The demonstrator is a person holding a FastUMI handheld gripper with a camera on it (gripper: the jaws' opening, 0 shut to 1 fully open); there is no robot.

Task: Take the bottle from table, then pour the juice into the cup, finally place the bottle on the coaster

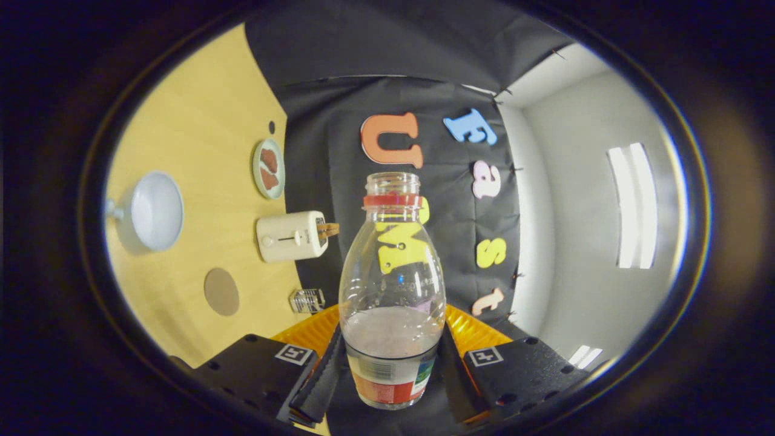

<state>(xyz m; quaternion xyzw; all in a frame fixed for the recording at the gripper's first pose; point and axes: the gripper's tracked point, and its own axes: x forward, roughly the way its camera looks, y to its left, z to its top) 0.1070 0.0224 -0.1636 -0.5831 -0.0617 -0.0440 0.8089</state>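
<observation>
A clear plastic bottle (392, 284) with a red neck ring and no cap stands between my fingers, and my gripper (390, 369) is shut on its labelled lower part. A little pale juice lies in its bottom. The whole view is rolled sideways, so the wooden table (194, 139) appears as a wall on the left. On it sits a white cup (156, 210) with its mouth facing me, well off to the left of the bottle. A round brown coaster (221, 291) lies on the table below the cup, closer to my fingers.
A cream toaster (292, 236) with toast in its slot stands near the table's back edge. Beyond it lies a small plate (269, 168) with reddish pieces. A small metal rack (307, 300) stands by the coaster. White walls and ceiling lights (633, 206) are at the right.
</observation>
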